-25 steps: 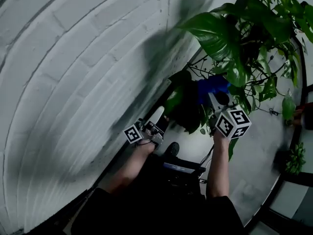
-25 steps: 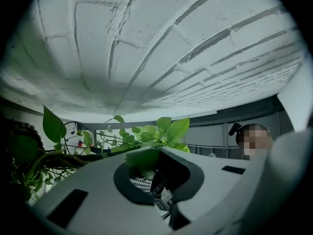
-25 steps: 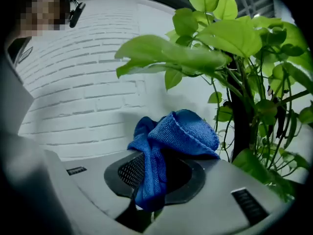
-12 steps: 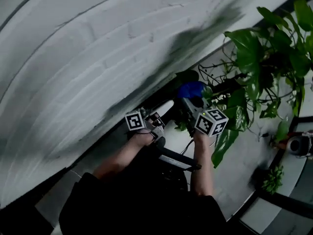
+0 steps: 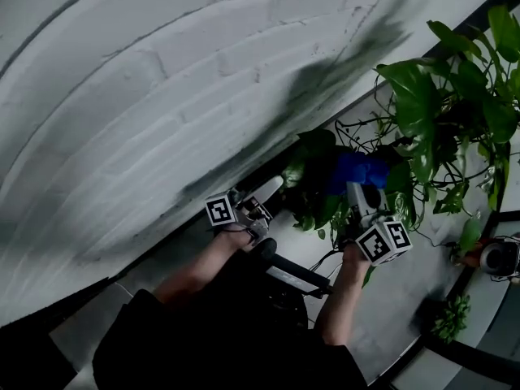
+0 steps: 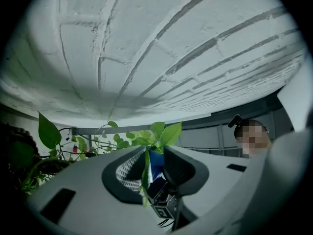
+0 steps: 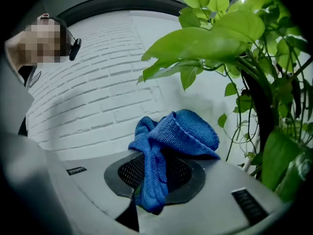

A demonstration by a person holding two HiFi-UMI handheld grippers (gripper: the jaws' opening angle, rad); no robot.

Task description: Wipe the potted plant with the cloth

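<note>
Beside the white brick wall [image 5: 162, 96], close to where it meets the floor [image 5: 422, 258], the potted plant [image 5: 443, 96] spreads its broad green leaves out to the right of the person, with thin bare stems trailing below them. I cannot make out the pot itself among the dark foliage. The person leans in with both forearms stretched toward the lower part of the plant.

The right tongs [image 5: 355, 184] are clamped on the blue cloth [image 5: 357, 169]. One fold of it is pinched between the two pads and hangs down through them, and the rest bunches in a loose mound over their tips. The cloth is up against the dark lower leaves, under the big leaves that arch overhead.

The left tongs [image 5: 272, 187] sit to the left of that, nearer the wall, pointing up into the same cluster. Their jaws have just been opening and now stand a little apart, with one thin leaf [image 6: 145, 173] standing edge-on in the gap. The pads do not seem to squeeze it, and the blue of the cloth shows through the gap just beyond. The two pairs of tongs are near each other, with leaves between them.

Each carries its marker cube [image 5: 383, 240] at the back, near the hand. A smaller green plant [image 5: 453, 314] sits well apart on the floor, off to the lower right.
</note>
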